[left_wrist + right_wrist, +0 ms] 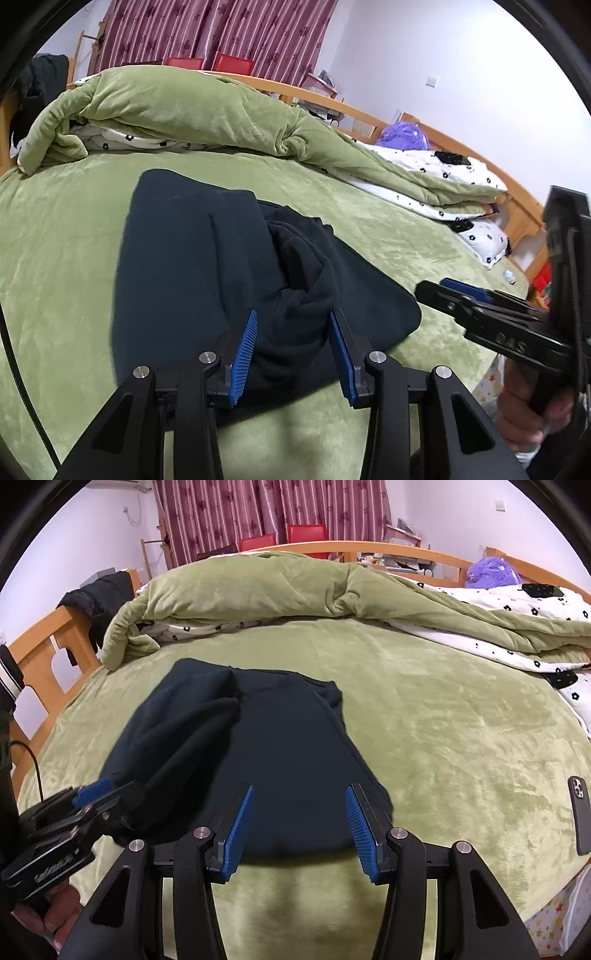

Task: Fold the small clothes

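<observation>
One dark garment (266,746) lies on the green bed (461,738), partly folded, its left side bunched in a loose roll. Both left tongs (291,354) and right tongs (299,830) hang open above its near edge, gripping nothing. Smoothing and perhaps another fold remain.

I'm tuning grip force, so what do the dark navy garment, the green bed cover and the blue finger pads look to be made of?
Dark navy garment: soft matte knit, probably fleece, going by its fuzzy bunched folds. Green bed cover: plush velvety fabric with a patchy sheen. Blue finger pads: ribbed rubber or plastic, hard to tell which.
</observation>
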The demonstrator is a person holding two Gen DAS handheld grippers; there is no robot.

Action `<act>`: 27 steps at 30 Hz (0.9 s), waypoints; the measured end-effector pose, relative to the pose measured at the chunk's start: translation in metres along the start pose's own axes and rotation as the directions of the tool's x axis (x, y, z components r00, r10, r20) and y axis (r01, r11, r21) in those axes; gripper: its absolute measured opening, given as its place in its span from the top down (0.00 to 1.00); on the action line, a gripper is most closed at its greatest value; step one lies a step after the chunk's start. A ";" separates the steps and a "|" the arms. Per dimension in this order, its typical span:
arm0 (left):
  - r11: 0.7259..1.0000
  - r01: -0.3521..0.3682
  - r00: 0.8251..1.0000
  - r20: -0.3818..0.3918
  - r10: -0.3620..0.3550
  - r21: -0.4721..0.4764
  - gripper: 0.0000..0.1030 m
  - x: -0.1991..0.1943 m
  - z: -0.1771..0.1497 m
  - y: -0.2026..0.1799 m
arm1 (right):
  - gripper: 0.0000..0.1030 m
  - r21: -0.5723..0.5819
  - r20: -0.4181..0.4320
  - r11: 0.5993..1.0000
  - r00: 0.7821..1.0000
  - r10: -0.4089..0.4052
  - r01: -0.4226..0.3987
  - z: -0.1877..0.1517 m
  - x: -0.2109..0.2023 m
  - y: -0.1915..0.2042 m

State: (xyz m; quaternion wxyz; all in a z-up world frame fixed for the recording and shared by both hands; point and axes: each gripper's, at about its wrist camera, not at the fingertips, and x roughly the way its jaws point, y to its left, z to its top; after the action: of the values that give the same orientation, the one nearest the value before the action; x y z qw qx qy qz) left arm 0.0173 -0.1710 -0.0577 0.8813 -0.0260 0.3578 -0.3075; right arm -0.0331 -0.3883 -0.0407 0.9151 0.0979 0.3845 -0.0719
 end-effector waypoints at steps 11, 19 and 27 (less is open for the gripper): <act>0.987 -0.116 0.991 0.057 0.123 -0.112 0.42 -0.039 -0.006 0.090 | 0.36 0.024 0.028 0.985 0.985 0.169 -0.169 0.013 0.003 0.044; 0.975 -0.101 0.993 0.041 0.111 -0.199 0.42 -0.031 -0.011 0.125 | 0.32 0.117 -0.057 0.978 0.982 0.179 -0.172 0.005 0.059 0.063; 0.967 -0.092 0.995 0.011 0.097 -0.238 0.42 -0.018 -0.014 0.143 | 0.44 0.172 -0.100 0.949 0.953 0.285 -0.266 0.008 0.103 0.071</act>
State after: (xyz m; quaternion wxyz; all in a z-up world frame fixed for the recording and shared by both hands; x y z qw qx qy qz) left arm 0.0737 -0.0430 -0.0950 0.8895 -0.1174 0.3828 -0.2200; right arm 0.0583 -0.3272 -0.1002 0.8800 0.2267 0.4162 0.0328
